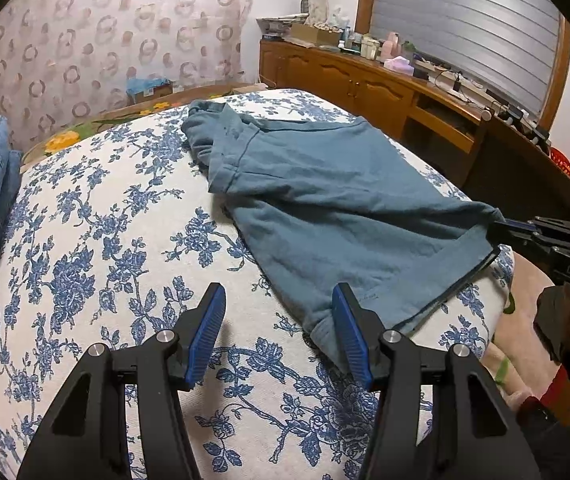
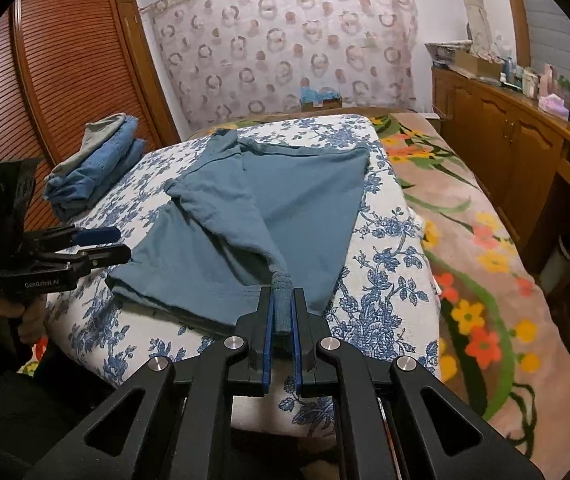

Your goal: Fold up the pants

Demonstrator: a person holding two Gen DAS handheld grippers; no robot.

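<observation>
Right wrist view shows the right gripper (image 2: 282, 308) with its jaws closed tight on a bunched corner of the teal pants (image 2: 285, 208), apparently the elastic waistband end, at the near edge of the floral cushion (image 2: 385, 240). The pants lie spread across the cushion top, one portion already turned over the other along a diagonal ridge running from the clamped corner toward the far left. Left wrist view shows the left gripper (image 1: 279, 320) with jaws wide apart and holding nothing; its right finger sits just beside the near left corner of the pants, whether touching the fabric cannot be told. Judgement: a fold is under way, one corner secured and the second not yet taken. The next move calls for the left jaws to close on that near corner, after which both corners can be carried toward the far end together. Edges: the near hem lies close to the cushion's near edge, and fabric could slide off if pulled nearward. Open room: bare cushion lies left of the pants in the left wrist view. A stack of folded jeans (image 2: 97, 168) occupies the far left corner, well apart from the pants. A wooden cabinet (image 2: 517, 152) stands far right, clear of the working area.
</observation>
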